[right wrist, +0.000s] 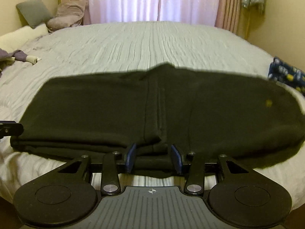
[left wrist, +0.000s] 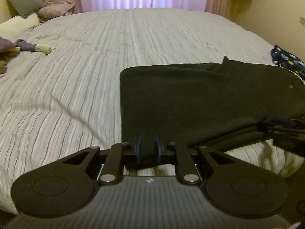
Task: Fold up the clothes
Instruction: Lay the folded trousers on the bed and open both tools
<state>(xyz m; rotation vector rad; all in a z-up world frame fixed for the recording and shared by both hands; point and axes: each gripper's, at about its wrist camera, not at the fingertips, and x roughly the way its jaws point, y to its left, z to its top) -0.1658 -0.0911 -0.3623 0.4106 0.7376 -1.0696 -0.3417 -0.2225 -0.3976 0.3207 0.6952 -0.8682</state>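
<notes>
Bedroom, pale striped bed before pink curtains | folded black garment lies at the bed's near edge | left tongs pinch its near-left corner | right tongs clamp its thick folded near edge.

Two wrist fisheyes, low over the bed, facing the curtains
</notes>
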